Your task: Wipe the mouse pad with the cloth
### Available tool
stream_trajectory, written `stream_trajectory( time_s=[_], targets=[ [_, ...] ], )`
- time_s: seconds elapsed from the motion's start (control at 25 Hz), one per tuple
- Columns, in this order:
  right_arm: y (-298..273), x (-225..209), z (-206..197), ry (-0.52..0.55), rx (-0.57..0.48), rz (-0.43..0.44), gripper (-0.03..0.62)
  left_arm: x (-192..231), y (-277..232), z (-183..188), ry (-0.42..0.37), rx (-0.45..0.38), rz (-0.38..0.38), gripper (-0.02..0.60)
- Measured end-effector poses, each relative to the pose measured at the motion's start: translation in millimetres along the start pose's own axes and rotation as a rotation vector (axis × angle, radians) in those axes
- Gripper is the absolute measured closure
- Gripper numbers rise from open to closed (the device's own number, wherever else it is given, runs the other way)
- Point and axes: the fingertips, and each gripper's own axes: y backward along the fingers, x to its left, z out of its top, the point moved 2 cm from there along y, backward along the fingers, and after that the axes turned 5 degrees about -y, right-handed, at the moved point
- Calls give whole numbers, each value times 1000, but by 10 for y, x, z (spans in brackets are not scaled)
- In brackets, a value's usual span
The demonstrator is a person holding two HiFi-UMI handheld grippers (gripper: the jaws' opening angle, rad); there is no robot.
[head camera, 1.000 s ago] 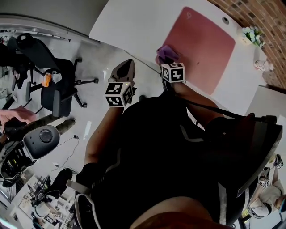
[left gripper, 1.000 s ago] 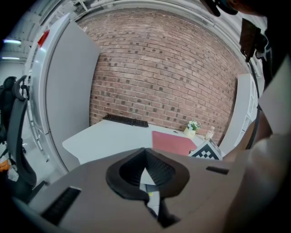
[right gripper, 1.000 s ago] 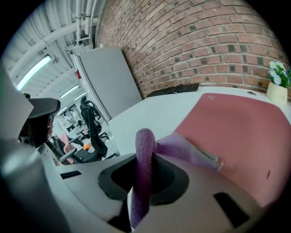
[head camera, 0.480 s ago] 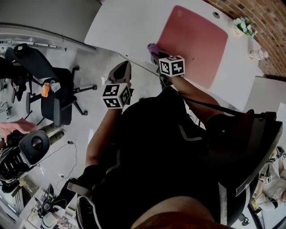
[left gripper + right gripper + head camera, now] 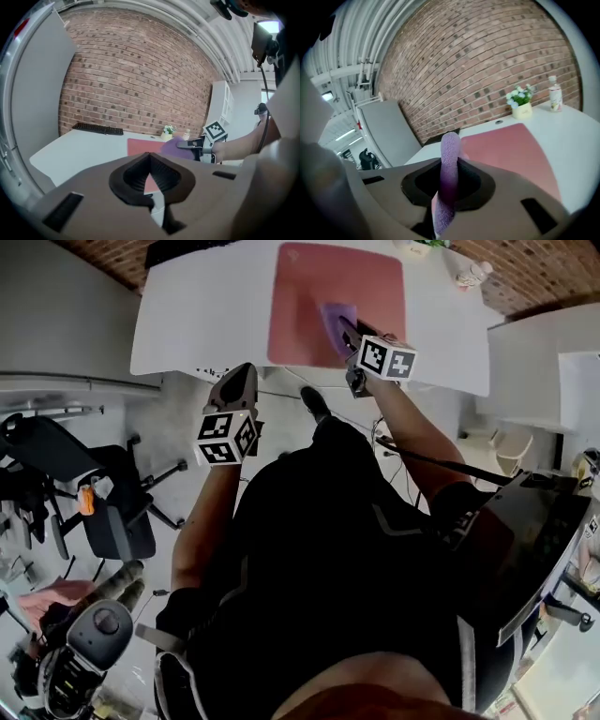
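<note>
A pink mouse pad (image 5: 309, 296) lies on the white desk (image 5: 187, 315). My right gripper (image 5: 349, 331) is shut on a purple cloth (image 5: 335, 315), which hangs over the pad's near part. In the right gripper view the cloth (image 5: 450, 145) stands pinched between the jaws of the right gripper (image 5: 449, 164), with the mouse pad (image 5: 511, 150) ahead. My left gripper (image 5: 246, 371) is held off the desk's near edge, over the floor. In its own view the left gripper (image 5: 150, 159) is shut on nothing, and the pad (image 5: 140, 146), the cloth (image 5: 172, 147) and the right gripper (image 5: 190, 144) show beyond it.
A black keyboard (image 5: 97, 129) lies at the desk's far left. A small flower pot (image 5: 520, 107) and a bottle (image 5: 554, 98) stand behind the pad, by a brick wall. An office chair (image 5: 112, 512) stands on the floor at left, and a person's hand (image 5: 52, 601) shows lower left.
The right gripper has carried the cloth from the pad's near corner to over the pad's near part. The head view has swung, so the desk now sits top centre.
</note>
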Motion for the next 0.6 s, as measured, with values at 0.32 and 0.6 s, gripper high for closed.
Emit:
stream_trajectory(
  time_s=[0.32, 0.6],
  targets=[
    [836, -1270, 459, -59, -118, -294, 534, -315, -298, 209, -42, 11, -71, 577],
    [929, -2168, 685, -20, -108, -457, 536, -388, -820, 309, -38, 52, -70, 577]
  ],
)
